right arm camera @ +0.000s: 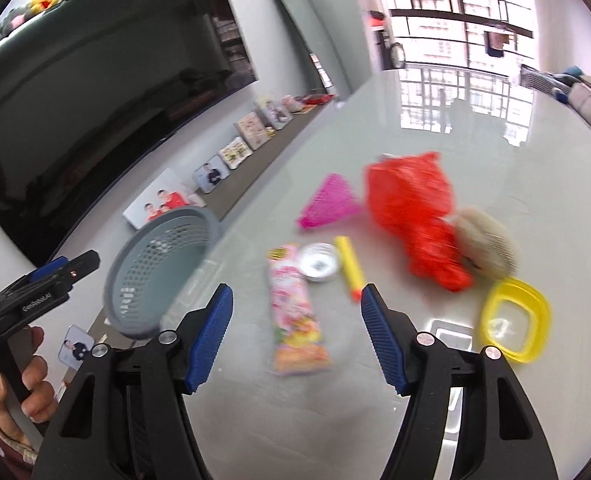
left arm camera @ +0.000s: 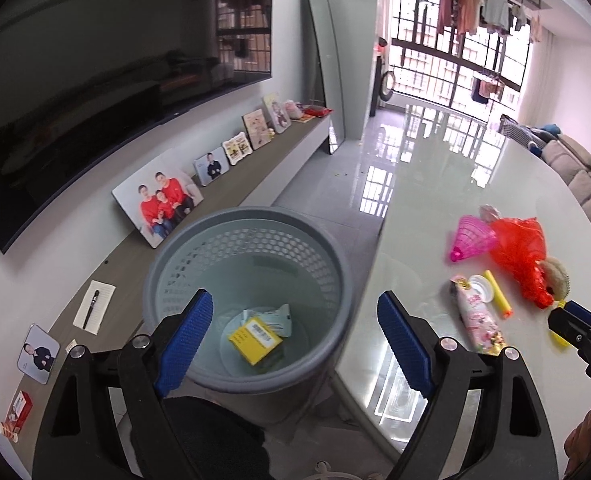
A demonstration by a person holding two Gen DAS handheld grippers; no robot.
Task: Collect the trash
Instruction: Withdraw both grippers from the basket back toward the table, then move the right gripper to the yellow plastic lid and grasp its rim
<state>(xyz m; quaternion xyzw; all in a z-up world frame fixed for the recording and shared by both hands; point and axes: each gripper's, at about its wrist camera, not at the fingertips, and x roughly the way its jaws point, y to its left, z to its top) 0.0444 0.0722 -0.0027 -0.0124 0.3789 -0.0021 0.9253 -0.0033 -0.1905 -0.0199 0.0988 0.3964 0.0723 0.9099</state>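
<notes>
Grey bin (left arm camera: pixel 247 300) holds yellow box (left arm camera: pixel 255 340); pink wrapper (right arm camera: pixel 295 308) outside.

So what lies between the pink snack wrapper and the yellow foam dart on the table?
A small round white lid sits between the pink snack wrapper and the yellow foam dart, seen in both wrist views.
</notes>
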